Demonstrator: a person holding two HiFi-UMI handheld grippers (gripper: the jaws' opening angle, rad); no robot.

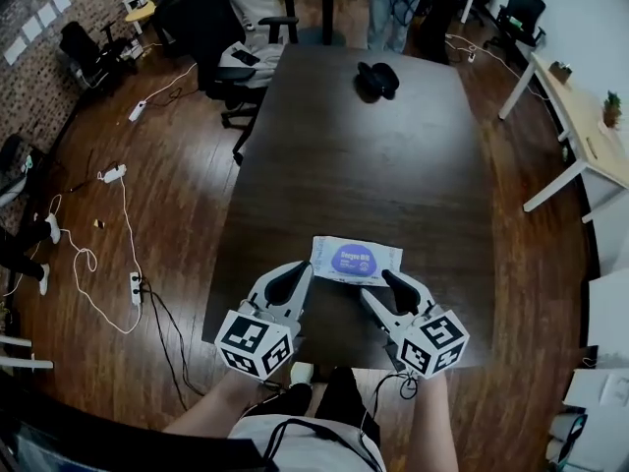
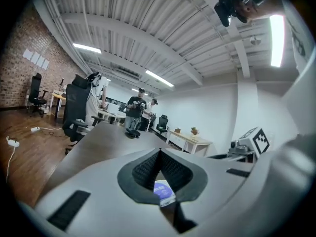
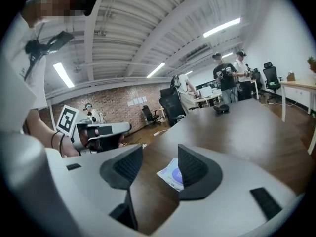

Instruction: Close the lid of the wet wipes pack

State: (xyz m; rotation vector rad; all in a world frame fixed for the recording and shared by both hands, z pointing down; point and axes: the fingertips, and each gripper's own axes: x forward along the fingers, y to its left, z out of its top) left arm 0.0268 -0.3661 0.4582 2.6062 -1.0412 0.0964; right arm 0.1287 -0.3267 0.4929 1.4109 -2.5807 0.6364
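We see the wet wipes pack (image 1: pixel 356 261) flat on the dark tabletop (image 1: pixel 373 165), lower centre. Just below it, our left tongs (image 1: pixel 298 275) are clenched empty and our right tongs (image 1: pixel 385 291) are spread. We judge the lid is not yet pressed.

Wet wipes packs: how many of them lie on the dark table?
1. The wet wipes pack lies flat near the near edge of the table; no second pack shows in any view.
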